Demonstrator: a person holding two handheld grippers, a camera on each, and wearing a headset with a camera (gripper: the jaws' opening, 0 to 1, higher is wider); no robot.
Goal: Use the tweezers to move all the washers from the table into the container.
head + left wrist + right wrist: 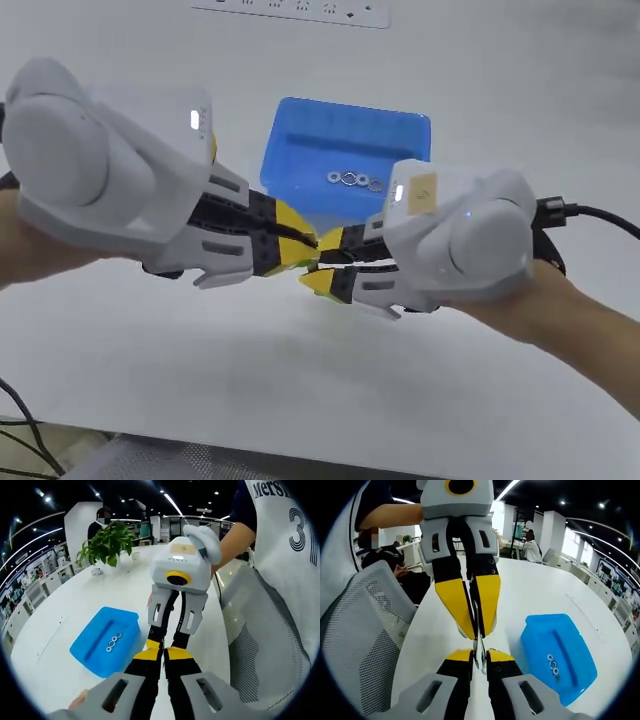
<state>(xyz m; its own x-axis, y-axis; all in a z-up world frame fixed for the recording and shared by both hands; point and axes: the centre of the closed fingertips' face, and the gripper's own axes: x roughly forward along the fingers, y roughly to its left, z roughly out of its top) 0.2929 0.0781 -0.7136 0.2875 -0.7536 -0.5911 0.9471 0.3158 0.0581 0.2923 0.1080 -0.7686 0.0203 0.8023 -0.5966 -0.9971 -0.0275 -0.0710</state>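
Holding left gripper (305, 240) and right gripper (326, 262) tip to tip above the white table (300, 380). Pinching the thin tweezers (478, 647) between the left gripper's yellow fingers (452, 597), closed flat against them. Poking the tweezers' other end into the narrow gap between the right gripper's fingers (502, 656); cannot tell whether squeezed there. Beyond the meeting fingertips in the head view, well apart from them: blue container (300, 130) with a short row of washers (352, 180) on its floor. Right of the right gripper's fingers in its own view, left of the left gripper's fingers in the other
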